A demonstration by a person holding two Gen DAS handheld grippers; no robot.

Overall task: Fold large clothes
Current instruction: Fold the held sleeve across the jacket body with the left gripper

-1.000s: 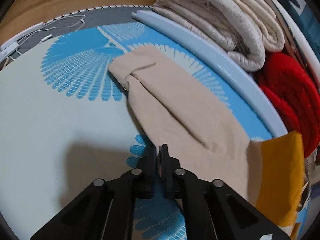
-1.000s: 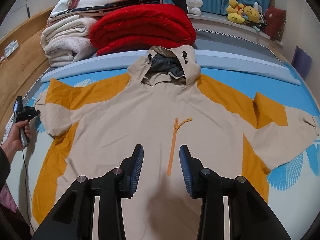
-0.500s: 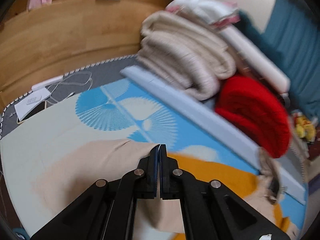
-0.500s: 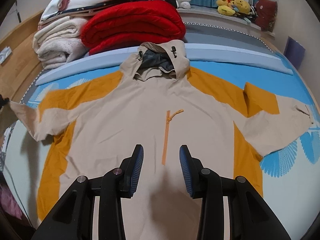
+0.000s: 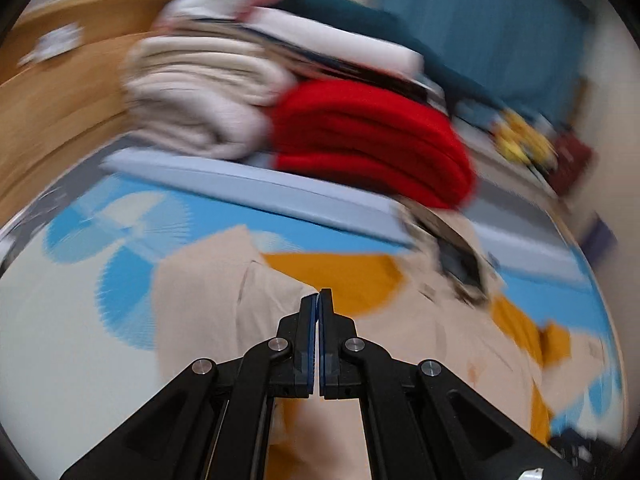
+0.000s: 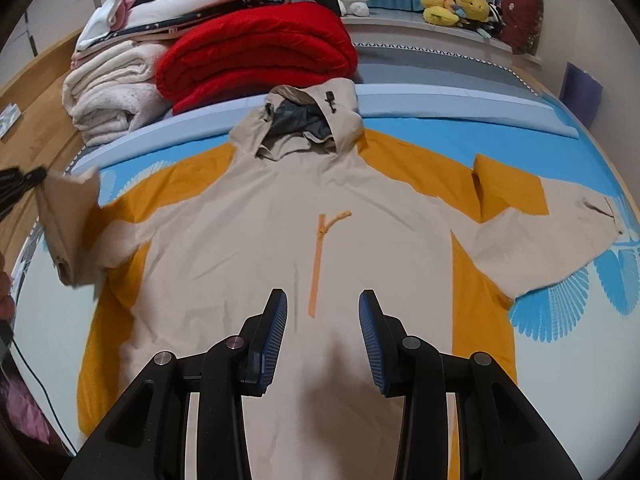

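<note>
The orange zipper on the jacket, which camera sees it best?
The right wrist view. There the orange zipper sits sharp and whole in the middle of the jacket, just beyond the open right gripper. The left wrist view is blurred and shows the jacket's sleeve and hood, but no zipper I can make out.

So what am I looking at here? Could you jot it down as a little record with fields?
Garment: beige and orange hooded jacket, spread front up on the bed mat
Left tongs: shut on the sleeve, lifted off the mat
Right tongs: open, empty, above the jacket's front
Other sleeve: lying flat
Behind: red blanket, cream blankets, plush toys
</note>
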